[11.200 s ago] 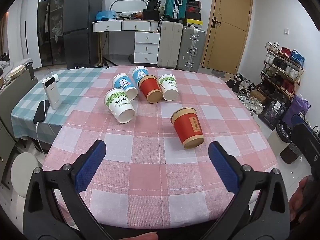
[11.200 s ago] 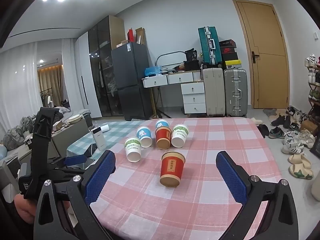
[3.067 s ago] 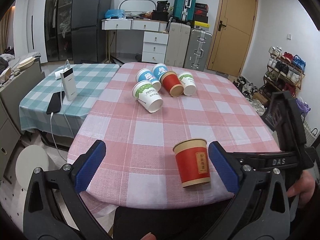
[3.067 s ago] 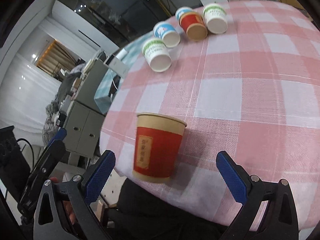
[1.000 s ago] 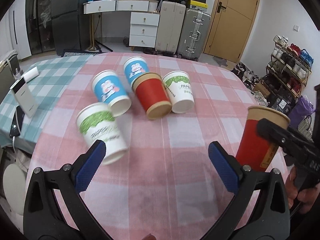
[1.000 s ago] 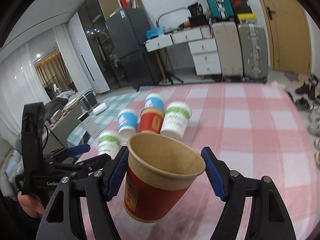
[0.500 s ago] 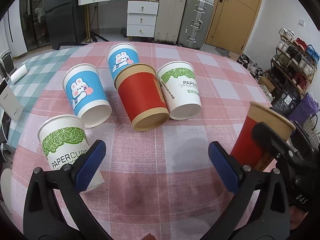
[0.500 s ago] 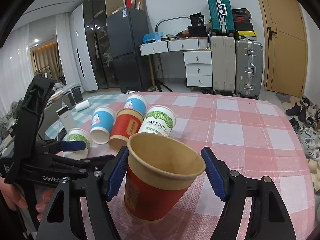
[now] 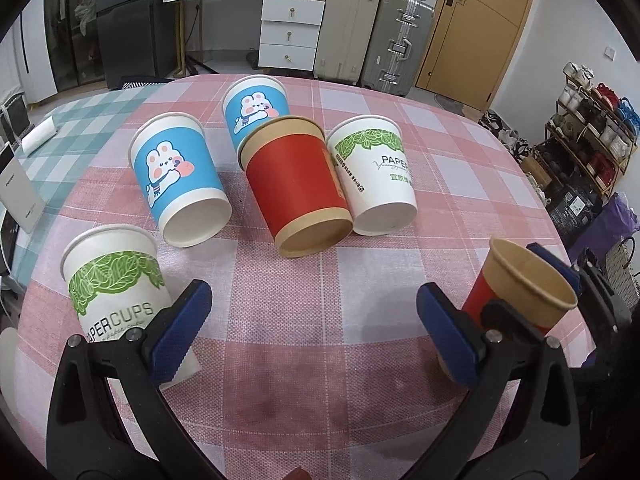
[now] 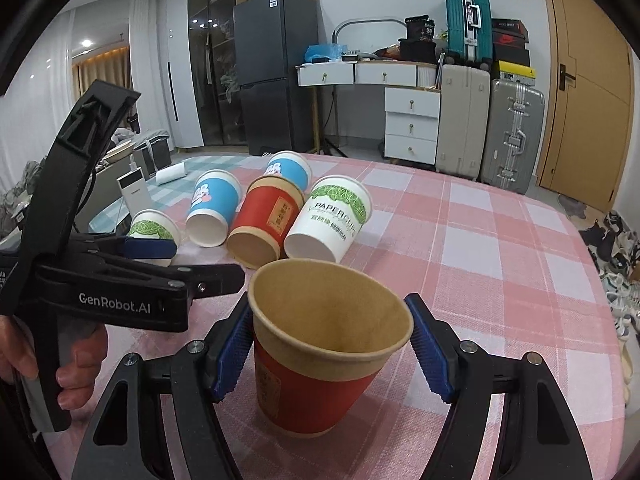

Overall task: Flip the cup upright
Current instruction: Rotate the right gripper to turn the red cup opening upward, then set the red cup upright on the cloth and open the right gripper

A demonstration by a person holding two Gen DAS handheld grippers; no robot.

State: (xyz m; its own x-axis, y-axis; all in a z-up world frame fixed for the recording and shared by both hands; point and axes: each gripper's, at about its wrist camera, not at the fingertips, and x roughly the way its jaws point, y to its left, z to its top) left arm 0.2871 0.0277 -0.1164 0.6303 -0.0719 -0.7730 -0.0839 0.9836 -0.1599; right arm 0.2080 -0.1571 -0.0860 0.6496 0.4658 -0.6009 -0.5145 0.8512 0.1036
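A red paper cup (image 10: 316, 392) stands mouth up, slightly tilted, on the pink checked tablecloth (image 10: 500, 280). My right gripper (image 10: 330, 350) is shut on it just below the rim. In the left wrist view the same red cup (image 9: 490, 300) is at the right near the table edge, with the right gripper (image 9: 528, 292) around it. My left gripper (image 9: 314, 332) hangs open over the cloth with nothing between its fingers. On their sides lie a second red cup (image 9: 296, 192), two blue bunny cups (image 9: 180, 184) (image 9: 258, 104) and two white leaf-print cups (image 9: 372, 176) (image 9: 116, 292).
A white power bank (image 9: 16, 192) stands on the teal checked cloth (image 9: 80, 120) to the left. Behind the table are white drawers (image 9: 292, 32), suitcases (image 9: 400, 36) and a door. A shoe rack (image 9: 592, 136) lines the right wall. A hand (image 10: 76, 376) holds the left gripper.
The left gripper has moved forward and lower, so the lying cups look larger. The right gripper has brought the red cup down onto the cloth, still shut on it.
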